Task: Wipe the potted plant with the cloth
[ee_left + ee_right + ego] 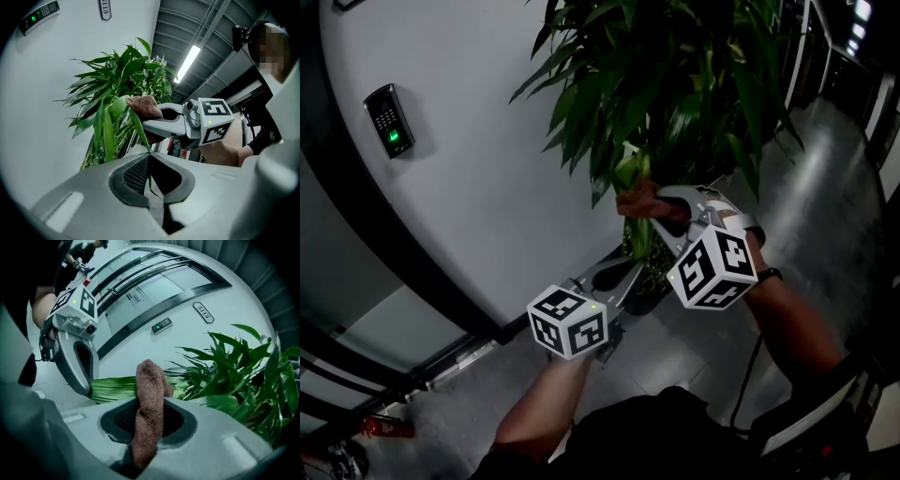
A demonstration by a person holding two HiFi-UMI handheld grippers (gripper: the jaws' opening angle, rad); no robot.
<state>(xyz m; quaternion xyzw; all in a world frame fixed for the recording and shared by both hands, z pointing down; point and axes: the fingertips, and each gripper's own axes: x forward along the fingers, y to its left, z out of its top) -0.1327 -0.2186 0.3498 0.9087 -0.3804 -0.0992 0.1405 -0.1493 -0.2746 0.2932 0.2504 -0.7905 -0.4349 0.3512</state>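
Head view is showing two tongs working on one potted plant standing on the floor by a curved white wall. Each is carrying one marker cube, so two cubes in total.

Left tongs are pointing about level. In the left gripper view they are sitting pressed together, pinching one long leaf near its tip and holding it stretched out from the plant.

Right tongs are clamping one brown cloth. In the right gripper view they are squeezing the cloth in the middle, with its free end sticking up past the tips and lying across the same leaf. The cloth is sitting on the stretch of leaf between the left tongs and the plant's main foliage, closer to the foliage. The left gripper view is showing the same thing: cloth bunched at the tips of the right tongs, on top of the leaf.

One keypad reader is glowing green on the wall, and one door number plate is hanging beside it.
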